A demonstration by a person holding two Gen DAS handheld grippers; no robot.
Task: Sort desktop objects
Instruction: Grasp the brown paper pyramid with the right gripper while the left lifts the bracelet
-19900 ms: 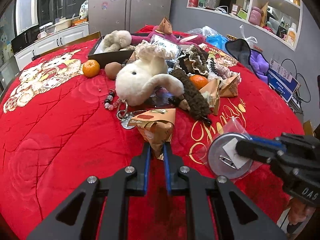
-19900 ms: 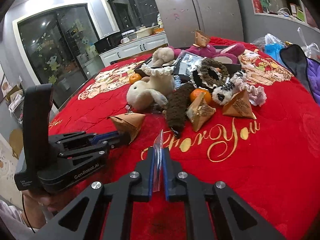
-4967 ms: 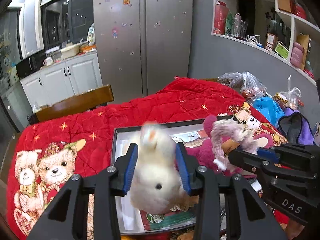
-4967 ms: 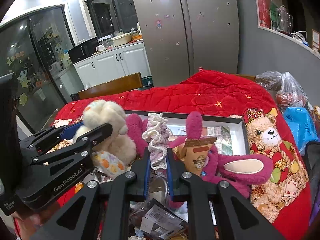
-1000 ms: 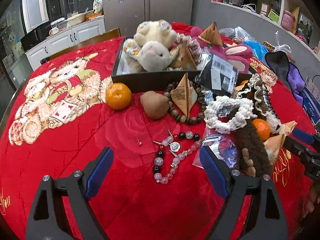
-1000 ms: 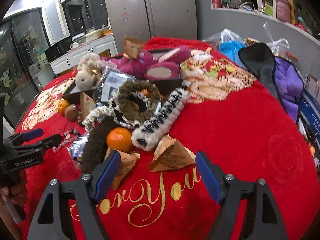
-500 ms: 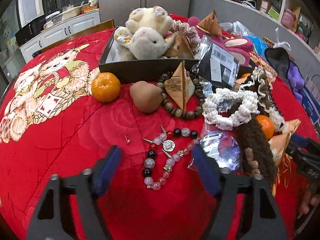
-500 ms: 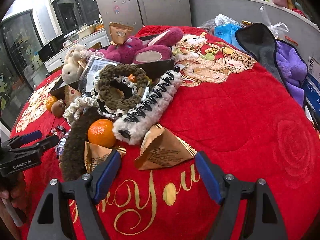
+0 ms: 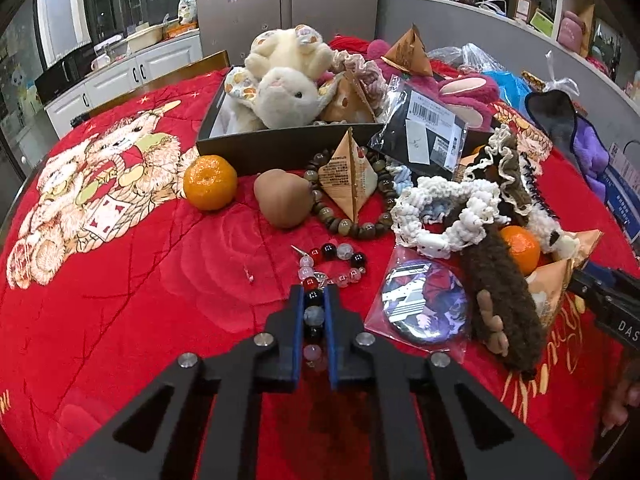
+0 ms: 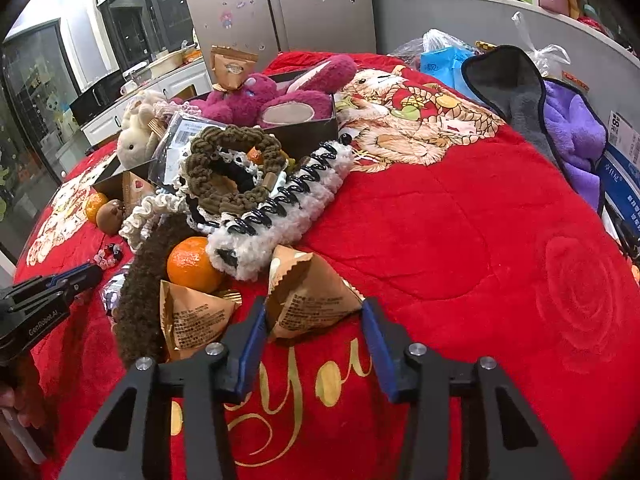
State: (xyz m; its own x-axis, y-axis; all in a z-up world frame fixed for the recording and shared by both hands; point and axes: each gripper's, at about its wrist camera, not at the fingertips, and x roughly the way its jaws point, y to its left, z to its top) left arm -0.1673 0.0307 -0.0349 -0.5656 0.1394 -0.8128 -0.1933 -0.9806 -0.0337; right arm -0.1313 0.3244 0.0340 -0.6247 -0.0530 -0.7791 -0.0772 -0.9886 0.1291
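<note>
Below, on the red quilt (image 9: 120,280), the left gripper (image 9: 313,316) was seen clamped on the bead bracelet (image 9: 332,258), its jaws having just closed. The right gripper (image 10: 314,336) was noted closing around a triangular paper packet (image 10: 310,300); pad contact could not be confirmed. The black box (image 9: 280,142) was noted beyond.

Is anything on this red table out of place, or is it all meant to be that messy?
Mostly loose clutter, but one thing stands out: the black flat packet leans tilted against the box rim, half in and half out. The plush rabbit is heaped above the rim. The brown bead bracelet rings a paper pyramid pouch.
</note>
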